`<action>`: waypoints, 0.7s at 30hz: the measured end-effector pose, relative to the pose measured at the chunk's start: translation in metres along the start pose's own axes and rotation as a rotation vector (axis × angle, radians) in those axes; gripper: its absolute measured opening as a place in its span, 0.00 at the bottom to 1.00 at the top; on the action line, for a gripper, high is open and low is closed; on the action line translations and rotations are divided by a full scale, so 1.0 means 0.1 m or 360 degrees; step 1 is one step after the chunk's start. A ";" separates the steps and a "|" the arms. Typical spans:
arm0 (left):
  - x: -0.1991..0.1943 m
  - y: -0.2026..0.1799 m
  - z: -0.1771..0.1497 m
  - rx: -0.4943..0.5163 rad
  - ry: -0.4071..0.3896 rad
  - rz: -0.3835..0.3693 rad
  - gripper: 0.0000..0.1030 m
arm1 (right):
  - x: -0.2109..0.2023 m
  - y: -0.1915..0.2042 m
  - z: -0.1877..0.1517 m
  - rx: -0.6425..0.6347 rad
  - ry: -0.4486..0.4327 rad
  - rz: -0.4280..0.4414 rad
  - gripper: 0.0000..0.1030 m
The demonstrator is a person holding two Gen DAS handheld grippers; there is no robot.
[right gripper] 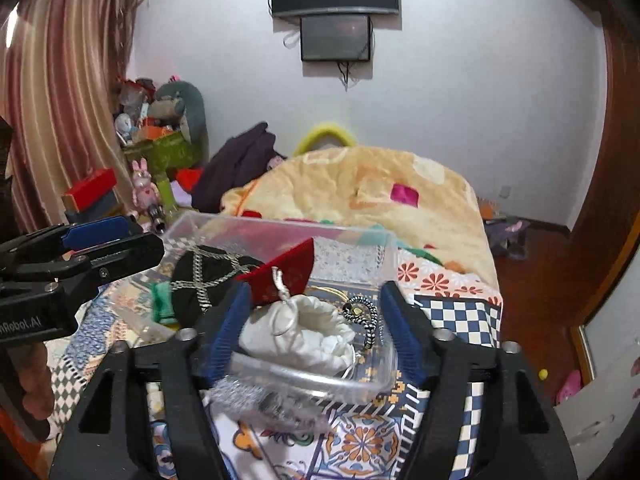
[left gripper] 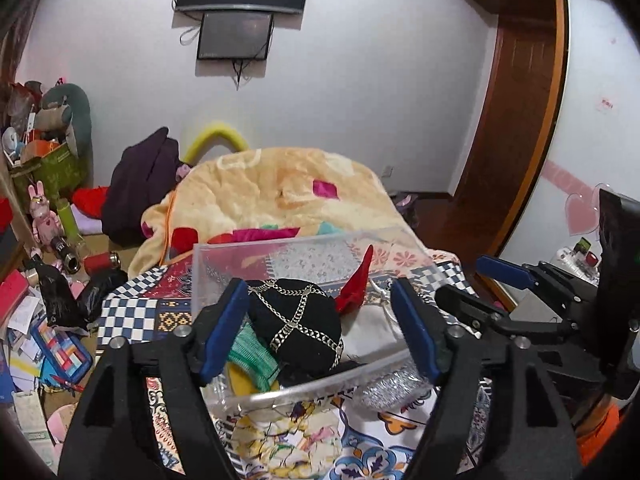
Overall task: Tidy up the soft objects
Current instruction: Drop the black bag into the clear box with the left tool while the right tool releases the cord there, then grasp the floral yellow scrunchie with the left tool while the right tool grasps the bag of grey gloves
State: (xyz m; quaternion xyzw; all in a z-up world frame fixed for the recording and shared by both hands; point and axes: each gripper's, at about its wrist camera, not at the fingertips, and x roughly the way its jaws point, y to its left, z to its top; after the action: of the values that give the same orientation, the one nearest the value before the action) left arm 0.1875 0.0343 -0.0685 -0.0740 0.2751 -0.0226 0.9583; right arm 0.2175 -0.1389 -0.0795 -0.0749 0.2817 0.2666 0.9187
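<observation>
A clear plastic box (left gripper: 224, 254) sits on the patterned bedspread. It holds a black cap with silver chains (left gripper: 296, 328), a green knit piece (left gripper: 252, 354), a red cloth (left gripper: 356, 284) and a white drawstring pouch (right gripper: 304, 336). A silver glitter item (left gripper: 392, 390) lies against the box's near wall, outside it. My left gripper (left gripper: 320, 328) is open, its fingers over the box's near left part, around the cap. My right gripper (right gripper: 312, 328) is open over the box's near right part, around the pouch. A black-and-white cord (right gripper: 370, 316) lies beside the pouch.
A yellow-orange blanket (left gripper: 272, 188) is heaped on the bed beyond the box. A dark purple garment (left gripper: 140, 184) lies at its left. The floor at the left is cluttered with boxes, toys and papers (left gripper: 44, 264). A wooden door (left gripper: 516, 120) stands at the right.
</observation>
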 end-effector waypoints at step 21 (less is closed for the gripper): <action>0.11 0.22 -0.79 -0.0023 0.0345 0.0047 0.87 | 0.13 0.26 -0.62 -0.0056 0.0183 0.0064 0.78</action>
State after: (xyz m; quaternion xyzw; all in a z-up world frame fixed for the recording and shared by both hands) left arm 0.1553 0.0446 -0.1440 -0.0738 0.3784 -0.0142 0.9226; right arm 0.1831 -0.1286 -0.1384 -0.1005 0.3307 0.2853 0.8940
